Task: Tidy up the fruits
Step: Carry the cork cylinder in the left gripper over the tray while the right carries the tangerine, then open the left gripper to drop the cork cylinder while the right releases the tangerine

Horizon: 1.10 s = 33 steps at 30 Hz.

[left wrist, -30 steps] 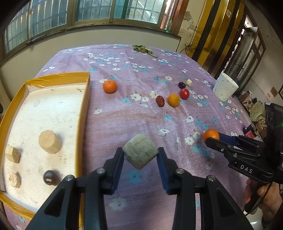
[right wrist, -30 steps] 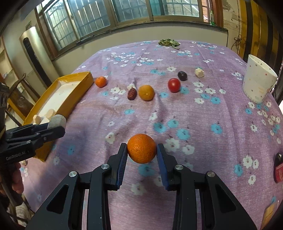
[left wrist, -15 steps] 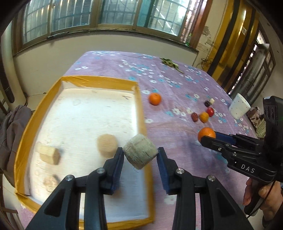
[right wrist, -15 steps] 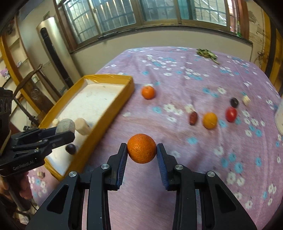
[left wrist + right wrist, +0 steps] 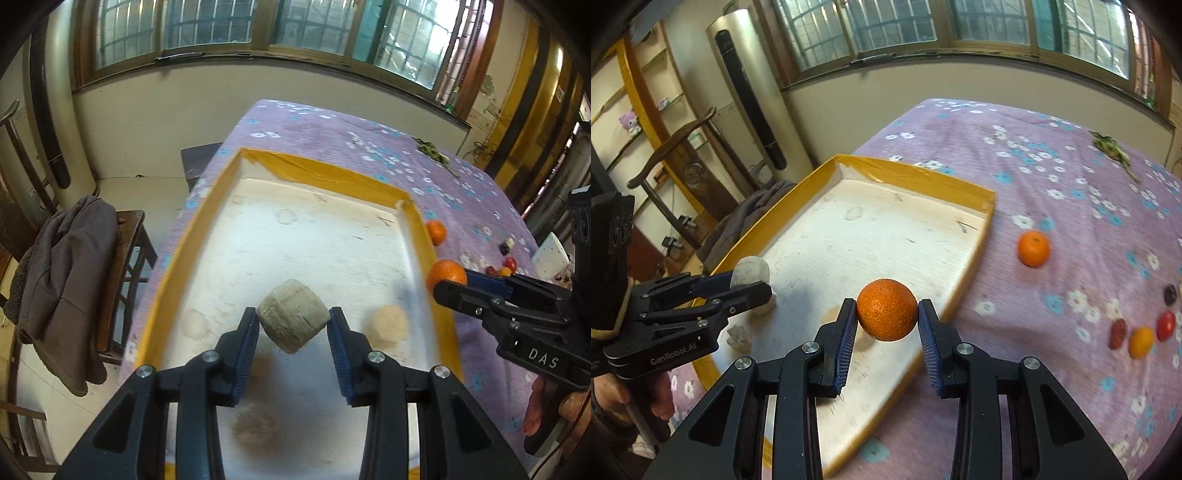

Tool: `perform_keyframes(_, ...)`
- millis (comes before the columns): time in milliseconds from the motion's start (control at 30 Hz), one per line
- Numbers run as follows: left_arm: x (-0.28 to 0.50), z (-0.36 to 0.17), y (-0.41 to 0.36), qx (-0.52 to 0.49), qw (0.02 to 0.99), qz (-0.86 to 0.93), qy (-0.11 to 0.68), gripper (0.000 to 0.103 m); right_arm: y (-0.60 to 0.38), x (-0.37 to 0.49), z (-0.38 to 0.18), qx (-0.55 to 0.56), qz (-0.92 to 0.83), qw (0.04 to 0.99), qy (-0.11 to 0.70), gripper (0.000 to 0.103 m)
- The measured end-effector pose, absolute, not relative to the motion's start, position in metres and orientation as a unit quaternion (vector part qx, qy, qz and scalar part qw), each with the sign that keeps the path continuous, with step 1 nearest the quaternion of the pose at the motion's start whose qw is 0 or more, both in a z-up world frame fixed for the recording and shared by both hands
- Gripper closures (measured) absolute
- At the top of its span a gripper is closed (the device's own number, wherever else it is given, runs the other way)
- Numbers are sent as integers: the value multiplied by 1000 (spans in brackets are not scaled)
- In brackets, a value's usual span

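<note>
My left gripper is shut on a grey-green rough fruit and holds it above the middle of the yellow-rimmed white tray. My right gripper is shut on an orange and holds it above the tray's right edge; this orange also shows in the left wrist view. Blurred tan pieces lie in the tray. The left gripper with its fruit shows in the right wrist view.
On the purple flowered cloth lie a small orange, a red date, another small orange, a red tomato and a dark fruit. A white cup stands far right. A chair with a grey coat stands left of the table.
Both grippers have moved left with their fruits. The left one now hangs over the tray's middle, the right one over the tray's right edge.
</note>
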<state>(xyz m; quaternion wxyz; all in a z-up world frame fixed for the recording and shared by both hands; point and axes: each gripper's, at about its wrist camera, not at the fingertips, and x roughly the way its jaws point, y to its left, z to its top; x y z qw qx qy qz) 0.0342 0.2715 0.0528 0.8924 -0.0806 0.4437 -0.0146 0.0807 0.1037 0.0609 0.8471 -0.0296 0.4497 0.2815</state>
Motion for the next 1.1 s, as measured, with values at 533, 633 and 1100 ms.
perform_keyframes(533, 71, 29, 288, -60, 881, -8, 469, 62, 148, 121, 21, -51, 280, 823, 492, 70)
perform_keyframes(633, 72, 28, 284, -49, 879, -8, 474, 62, 153, 119, 22, -64, 279, 826, 485, 69)
perform_keyframes(1100, 69, 21, 280, -41, 864, 6, 501, 62, 142, 118, 23, -58, 270, 829, 487, 64)
